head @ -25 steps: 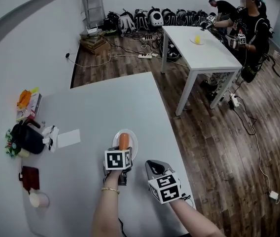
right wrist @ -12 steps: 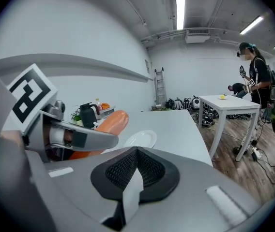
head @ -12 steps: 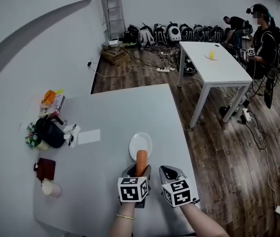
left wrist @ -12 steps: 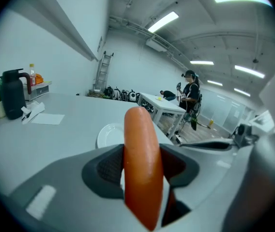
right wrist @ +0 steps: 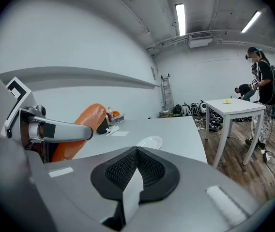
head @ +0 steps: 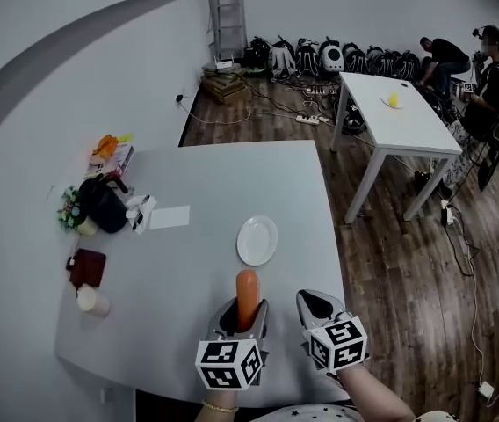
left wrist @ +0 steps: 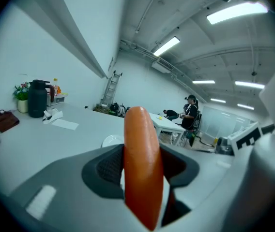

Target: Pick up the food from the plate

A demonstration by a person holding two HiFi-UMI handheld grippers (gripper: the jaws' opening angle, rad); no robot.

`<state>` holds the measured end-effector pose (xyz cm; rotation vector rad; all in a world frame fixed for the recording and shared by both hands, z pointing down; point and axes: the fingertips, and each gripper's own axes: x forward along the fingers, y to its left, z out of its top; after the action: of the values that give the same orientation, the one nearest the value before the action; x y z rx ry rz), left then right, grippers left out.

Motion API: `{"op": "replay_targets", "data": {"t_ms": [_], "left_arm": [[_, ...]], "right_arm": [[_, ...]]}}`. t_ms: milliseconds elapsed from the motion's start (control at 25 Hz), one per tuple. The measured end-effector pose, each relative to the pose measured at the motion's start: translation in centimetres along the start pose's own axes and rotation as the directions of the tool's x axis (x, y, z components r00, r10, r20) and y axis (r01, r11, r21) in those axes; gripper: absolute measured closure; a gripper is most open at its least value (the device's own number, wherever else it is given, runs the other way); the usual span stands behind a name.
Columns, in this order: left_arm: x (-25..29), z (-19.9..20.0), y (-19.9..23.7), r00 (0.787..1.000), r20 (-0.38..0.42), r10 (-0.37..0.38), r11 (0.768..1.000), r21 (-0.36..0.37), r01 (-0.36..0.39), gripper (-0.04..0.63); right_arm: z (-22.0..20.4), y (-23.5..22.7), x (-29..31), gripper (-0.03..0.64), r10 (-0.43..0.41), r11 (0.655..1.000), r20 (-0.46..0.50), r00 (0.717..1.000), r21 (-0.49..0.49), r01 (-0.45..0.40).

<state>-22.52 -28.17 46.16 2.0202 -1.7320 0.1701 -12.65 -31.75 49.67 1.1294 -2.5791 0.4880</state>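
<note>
Nearest the person, the left gripper (head: 243,311) is clamped on an orange-red sausage (head: 247,287). Its dark pads press on both sides, and the sausage pokes out past the jaw tips toward the far side. The sausage is lifted clear of the grey table (head: 197,178), over its near edge. Just to the right, apart from it, the right gripper (head: 313,301) hangs with nothing between its jaws, which seem to meet at the tips. A little beyond the sausage's far end, and not touching it, a round white plate (head: 257,240) lies on the table. At the table's left side a pale cup (head: 92,301) is nearest, then a brown wallet (head: 85,267), then a black jug (head: 103,206) with a slip of white paper (head: 169,217) to its right. Farther right, across the wooden floor (head: 408,262), stands a white table (head: 399,117) with a small yellow thing (head: 394,100) on it, too small to identify. Two people (head: 495,77) are beside that table, and bags (head: 329,57) line the far wall.
</note>
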Motion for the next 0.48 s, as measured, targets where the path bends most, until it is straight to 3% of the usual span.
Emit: {"op": "replay_targets", "data": {"t_ms": [200, 480], "left_arm": [[-1.6, 0.1, -0.3, 1.0, 0.019, 0.009, 1.0, -0.01, -0.009, 0.387], [-1.5, 0.1, -1.0, 0.999, 0.032, -0.001, 1.0, -0.003, 0.001, 0.387]], "right_arm": [[1.0, 1.1, -1.4, 0.618, 0.037, 0.999, 0.044, 0.998, 0.034, -0.039], [1.1, 1.9, -2.1, 0.618, 0.044, 0.999, 0.038, 0.998, -0.016, -0.043]]}}
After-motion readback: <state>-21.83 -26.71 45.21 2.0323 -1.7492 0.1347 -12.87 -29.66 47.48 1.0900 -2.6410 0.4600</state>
